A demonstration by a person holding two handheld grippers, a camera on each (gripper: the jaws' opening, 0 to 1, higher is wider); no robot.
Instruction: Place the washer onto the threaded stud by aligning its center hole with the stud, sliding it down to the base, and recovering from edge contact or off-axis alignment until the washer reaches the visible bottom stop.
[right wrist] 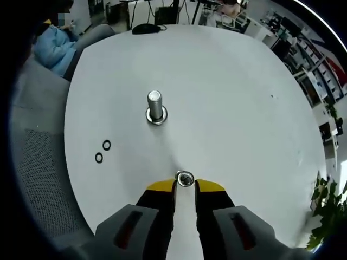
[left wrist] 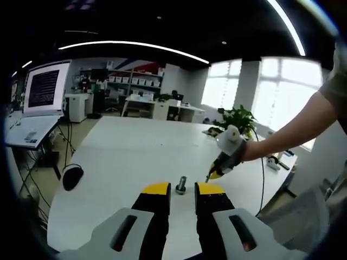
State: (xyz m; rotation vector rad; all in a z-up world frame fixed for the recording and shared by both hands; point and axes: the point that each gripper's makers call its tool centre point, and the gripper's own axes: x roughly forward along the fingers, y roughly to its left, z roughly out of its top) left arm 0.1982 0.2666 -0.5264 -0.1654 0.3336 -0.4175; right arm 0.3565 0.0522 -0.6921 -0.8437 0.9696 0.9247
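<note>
The threaded stud (right wrist: 155,106) stands upright on the table (right wrist: 244,108), well ahead of the right gripper (right wrist: 185,183). The washer (right wrist: 185,178) sits between its fingers (right wrist: 161,190). Two small rings (right wrist: 103,151), possibly spare washers, lie together left of the stud, near the table edge.

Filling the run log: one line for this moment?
right tongs: shut on washer | stud: upright, apart | left tongs: open
</note>
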